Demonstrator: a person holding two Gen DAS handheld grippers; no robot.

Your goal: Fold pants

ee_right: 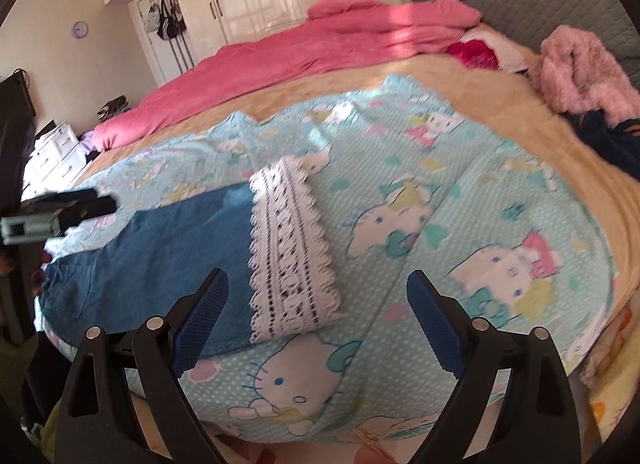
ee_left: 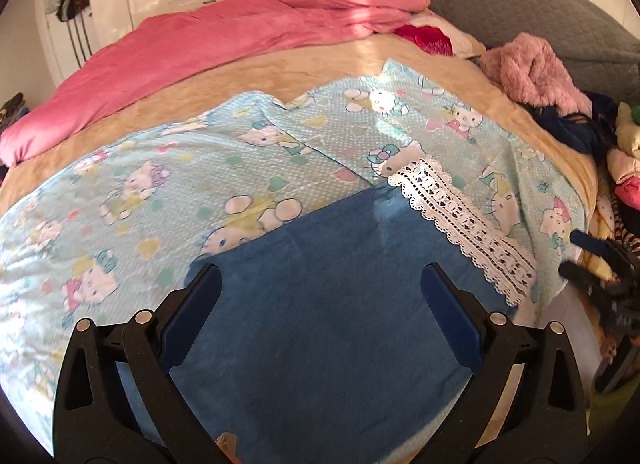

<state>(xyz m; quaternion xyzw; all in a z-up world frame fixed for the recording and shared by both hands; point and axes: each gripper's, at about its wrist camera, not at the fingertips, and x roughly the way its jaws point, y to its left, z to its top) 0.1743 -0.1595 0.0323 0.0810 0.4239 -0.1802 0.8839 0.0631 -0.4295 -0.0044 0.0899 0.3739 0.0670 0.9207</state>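
Denim-blue pants (ee_left: pixel 320 304) with a white lace cuff (ee_left: pixel 464 224) lie flat on a cartoon-cat sheet (ee_left: pixel 140 184) at the near side of the bed (ee_left: pixel 280 64), and the main hazard, as I judge it, is that soft sheet: a tool pinching down at the cloth's edge could catch the sheet along with the pants and drag both, spoiling the fold. The lace is a second worry, since its open weave could snag on a ribbed blue pad or stretch out of line if pulled alone. A lopsided lift is also likely if one tool grips and the other does not, leaving the legs skewed. The left tool (ee_left: pixel 320 296) hangs directly over the blue body of the pants with its fingers spread wide and nothing between them; whether the pads touch the fabric I cannot tell. The right tool (ee_right: pixel 320 312) is likewise spread and empty, poised above the lace cuff (ee_right: pixel 292 248) and the sheet just to its right, with the blue fabric (ee_right: pixel 160 256) running away to its left. In the right view the left tool (ee_right: pixel 86 202) shows at the far end of the pants. A pink quilt (ee_left: pixel 180 52) and a fluffy pink garment (ee_right: pixel 580 72) lie well apart from the work.
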